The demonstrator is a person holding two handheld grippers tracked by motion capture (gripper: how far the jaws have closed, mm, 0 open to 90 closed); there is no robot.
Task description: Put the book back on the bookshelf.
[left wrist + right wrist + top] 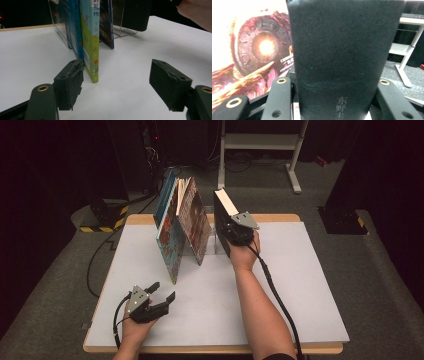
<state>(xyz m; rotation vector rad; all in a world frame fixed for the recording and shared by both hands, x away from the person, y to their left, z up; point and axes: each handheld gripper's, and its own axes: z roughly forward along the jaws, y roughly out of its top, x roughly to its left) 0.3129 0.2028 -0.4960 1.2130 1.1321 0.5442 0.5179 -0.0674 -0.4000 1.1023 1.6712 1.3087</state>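
Item: black book (pixel 223 215), upright by the table's (pixel 300 285) far edge, my right gripper (pixel 239 231) clamped across its spine. Just to its left, two picture books (pixel 182 227) lean together. My left gripper (pixel 156 296), near the front-left corner, jaws apart, holds nothing.
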